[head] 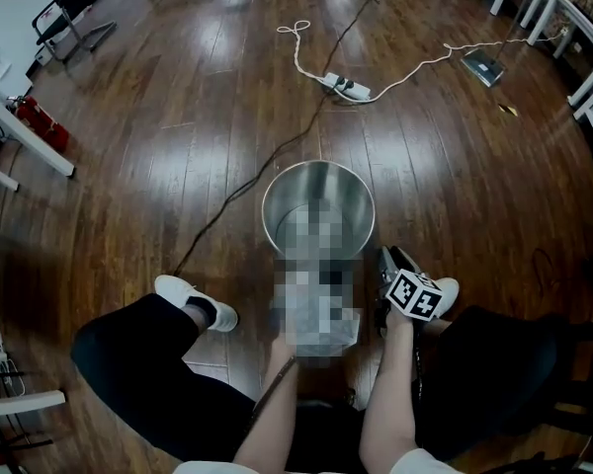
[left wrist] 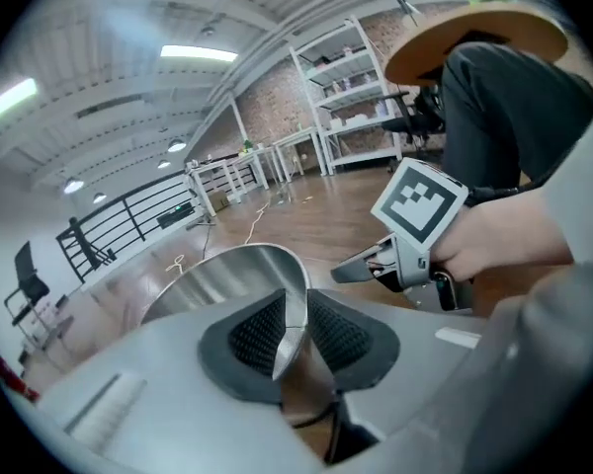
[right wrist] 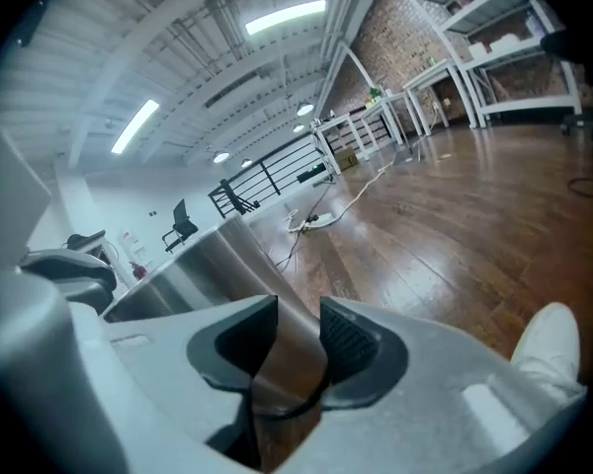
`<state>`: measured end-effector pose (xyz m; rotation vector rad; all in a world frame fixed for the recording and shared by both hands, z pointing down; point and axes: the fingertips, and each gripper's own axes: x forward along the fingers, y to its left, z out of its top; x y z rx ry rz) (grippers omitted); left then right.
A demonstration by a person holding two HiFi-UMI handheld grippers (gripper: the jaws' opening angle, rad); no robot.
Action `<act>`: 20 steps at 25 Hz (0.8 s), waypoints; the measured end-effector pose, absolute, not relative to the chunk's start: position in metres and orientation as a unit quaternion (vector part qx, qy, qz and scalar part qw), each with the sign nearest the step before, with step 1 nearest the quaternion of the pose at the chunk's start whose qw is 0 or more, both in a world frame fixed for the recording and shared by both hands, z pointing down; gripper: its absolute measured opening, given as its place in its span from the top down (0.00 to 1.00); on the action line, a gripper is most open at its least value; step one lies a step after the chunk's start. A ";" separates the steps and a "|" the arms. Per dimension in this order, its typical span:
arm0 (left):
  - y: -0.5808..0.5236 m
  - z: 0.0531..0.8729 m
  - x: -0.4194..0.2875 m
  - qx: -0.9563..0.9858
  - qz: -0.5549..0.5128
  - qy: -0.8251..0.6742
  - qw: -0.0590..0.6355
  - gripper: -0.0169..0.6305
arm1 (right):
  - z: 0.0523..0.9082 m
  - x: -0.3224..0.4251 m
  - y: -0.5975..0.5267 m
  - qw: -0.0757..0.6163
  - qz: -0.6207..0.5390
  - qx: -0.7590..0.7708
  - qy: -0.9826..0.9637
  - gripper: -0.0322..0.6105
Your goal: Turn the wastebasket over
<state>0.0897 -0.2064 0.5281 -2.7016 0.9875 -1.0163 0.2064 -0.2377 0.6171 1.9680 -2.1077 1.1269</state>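
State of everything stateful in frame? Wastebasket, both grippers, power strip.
wastebasket: upright on the floor, mouth up, not yet turned over.
left gripper: claw shut on the wastebasket rim.
right gripper: claw open, wastebasket wall between its pads.
power strip: lying on the floor, cord attached.

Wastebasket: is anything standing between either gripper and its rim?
Nothing visible. The wastebasket wall runs between the jaws of the left gripper and of the right gripper; no other object lies in either gap. On the floor, a dark cable passes its left side.
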 end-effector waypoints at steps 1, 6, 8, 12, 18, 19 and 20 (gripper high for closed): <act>-0.207 0.517 0.080 -0.887 -0.310 0.339 0.030 0.83 | 0.602 0.205 -0.235 0.021 0.346 0.636 -0.689 0.77; -0.197 0.455 0.028 -0.890 -0.186 0.416 -0.020 0.81 | 0.521 0.177 -0.209 0.021 0.245 0.623 -0.742 0.77; -0.183 0.429 0.011 -0.888 -0.146 0.435 -0.022 0.82 | 0.486 0.161 -0.193 0.017 0.208 0.615 -0.760 0.78; -0.147 0.386 -0.014 -0.879 -0.087 0.468 -0.012 0.89 | 0.417 0.144 -0.151 -0.005 0.130 0.631 -0.765 0.91; -0.071 0.375 -0.052 -0.871 -0.063 0.488 -0.008 0.95 | 0.363 0.106 -0.058 -0.014 0.066 0.593 -0.803 0.96; -0.058 0.373 -0.057 -0.869 -0.053 0.491 -0.010 0.95 | 0.361 0.100 -0.042 -0.009 0.058 0.585 -0.809 0.96; -0.044 0.370 -0.060 -0.868 -0.044 0.494 -0.014 0.95 | 0.361 0.095 -0.026 -0.003 0.052 0.578 -0.814 0.96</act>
